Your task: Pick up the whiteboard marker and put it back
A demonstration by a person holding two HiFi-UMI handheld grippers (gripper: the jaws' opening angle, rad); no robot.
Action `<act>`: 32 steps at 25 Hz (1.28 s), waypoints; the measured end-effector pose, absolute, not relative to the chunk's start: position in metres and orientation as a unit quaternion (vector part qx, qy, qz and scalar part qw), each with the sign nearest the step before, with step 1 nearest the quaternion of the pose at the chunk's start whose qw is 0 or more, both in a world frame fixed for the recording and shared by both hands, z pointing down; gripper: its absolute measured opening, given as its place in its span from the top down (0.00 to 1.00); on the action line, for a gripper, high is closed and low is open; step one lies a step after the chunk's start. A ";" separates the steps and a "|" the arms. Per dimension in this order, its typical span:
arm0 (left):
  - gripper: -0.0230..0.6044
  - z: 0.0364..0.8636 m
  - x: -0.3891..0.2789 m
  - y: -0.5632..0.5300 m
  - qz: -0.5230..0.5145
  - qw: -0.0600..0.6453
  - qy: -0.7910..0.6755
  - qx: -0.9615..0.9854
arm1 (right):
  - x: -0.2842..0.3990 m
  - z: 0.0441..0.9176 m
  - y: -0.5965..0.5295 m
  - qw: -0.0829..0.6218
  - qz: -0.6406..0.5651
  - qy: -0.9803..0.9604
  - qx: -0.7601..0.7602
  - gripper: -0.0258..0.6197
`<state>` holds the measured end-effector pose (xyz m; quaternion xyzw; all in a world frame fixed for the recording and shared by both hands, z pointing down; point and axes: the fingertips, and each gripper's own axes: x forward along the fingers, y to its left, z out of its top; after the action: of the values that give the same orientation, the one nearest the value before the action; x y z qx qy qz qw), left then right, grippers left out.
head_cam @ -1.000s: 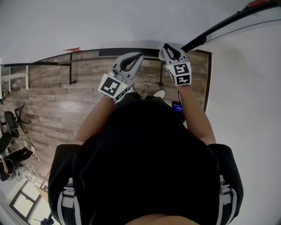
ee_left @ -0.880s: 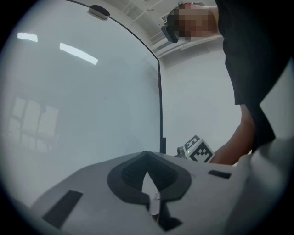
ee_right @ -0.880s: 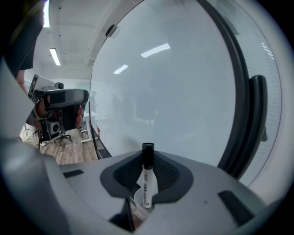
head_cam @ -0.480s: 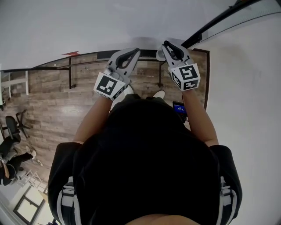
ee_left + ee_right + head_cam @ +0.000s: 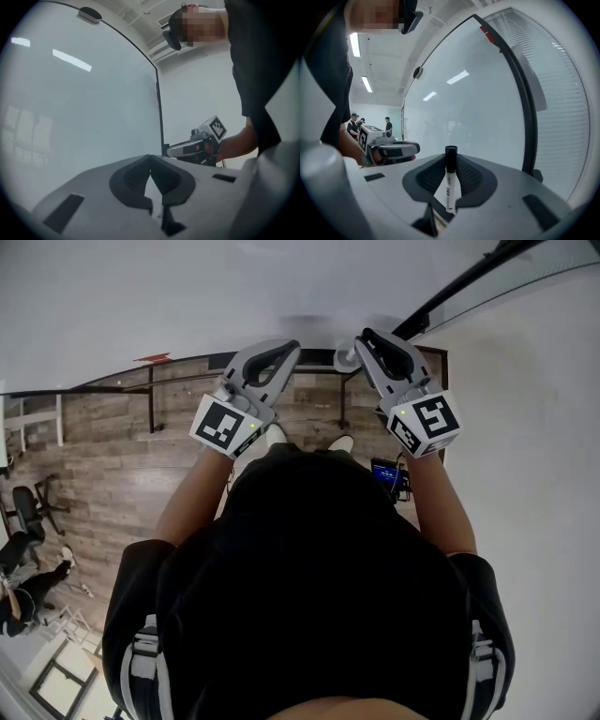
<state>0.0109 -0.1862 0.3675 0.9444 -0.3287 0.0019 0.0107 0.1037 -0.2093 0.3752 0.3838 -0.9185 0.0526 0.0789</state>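
right gripper (image 5: 367,339) higher, marker (image 5: 450,185) cap-end forward

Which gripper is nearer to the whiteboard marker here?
Right. The right gripper clamps the whiteboard marker between its jaws; the left gripper, shut and empty, is off to its side, apart from the marker.

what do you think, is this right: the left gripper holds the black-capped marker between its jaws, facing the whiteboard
Wrong gripper. The right gripper holds the black-capped marker between its jaws, facing the whiteboard, as the right gripper view shows. The left gripper has its jaws together with nothing between them.
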 end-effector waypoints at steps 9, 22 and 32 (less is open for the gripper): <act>0.96 0.359 0.022 -0.171 -0.004 0.002 -0.315 0.949 | 0.110 0.360 -0.180 0.063 0.046 -0.925 0.372 0.86; 0.96 0.374 0.032 -0.164 0.014 0.013 -0.302 0.953 | 0.104 0.383 -0.158 0.073 0.053 -0.932 0.352 0.86; 0.96 0.378 0.034 -0.161 0.011 0.014 -0.298 0.954 | 0.099 0.385 -0.153 0.068 0.058 -0.936 0.341 0.86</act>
<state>0.0338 -0.1614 0.3778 0.9544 -0.2978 0.0112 0.0143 0.0989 -0.1534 0.3851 0.3413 -0.9357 0.0578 0.0685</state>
